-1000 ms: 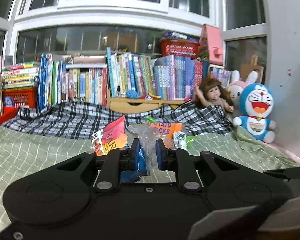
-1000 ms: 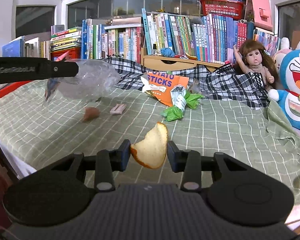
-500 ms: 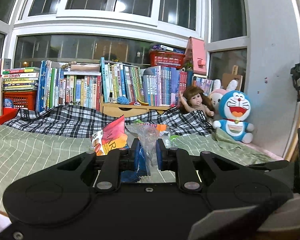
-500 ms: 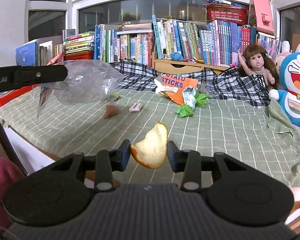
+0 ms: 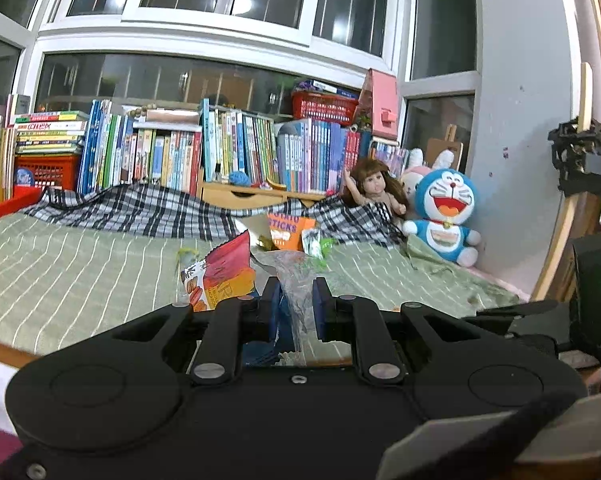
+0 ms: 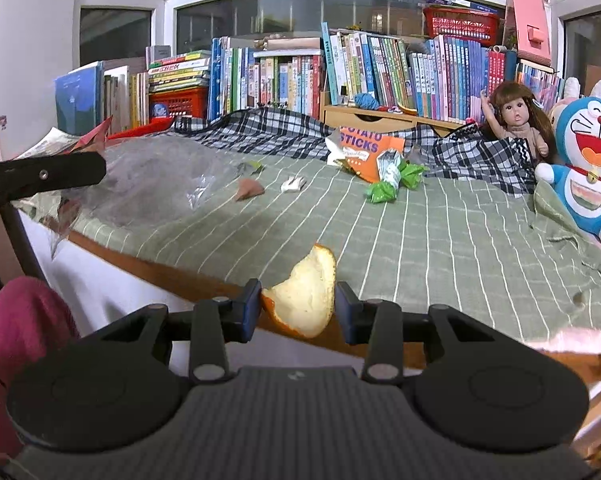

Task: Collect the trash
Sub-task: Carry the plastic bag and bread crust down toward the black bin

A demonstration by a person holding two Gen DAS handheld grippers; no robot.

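Note:
My right gripper [image 6: 298, 303] is shut on a piece of orange peel [image 6: 308, 300], held over the bed's front edge. The left gripper [image 5: 294, 304] is shut on the neck of a clear plastic bag [image 5: 296, 272], and a red snack wrapper [image 5: 224, 276] sticks up beside it. In the right wrist view that bag [image 6: 152, 184] hangs from the left gripper's finger [image 6: 44, 178] at the left. On the green checked sheet lie an orange potato-sticks bag [image 6: 364, 148], a green wrapper [image 6: 392, 184], a small white wrapper [image 6: 292, 184] and a brown scrap [image 6: 248, 191].
A plaid blanket [image 6: 260, 132] and rows of books [image 6: 380, 68] line the far side. A doll [image 6: 516, 116] and a blue plush toy [image 6: 592, 168] sit at the right. The bed's wooden edge [image 6: 172, 280] runs below the grippers. A pink sleeve [image 6: 24, 320] shows lower left.
Both grippers have drawn back from the bed, so its front edge has come into view. The peel and the bag stay gripped as before.

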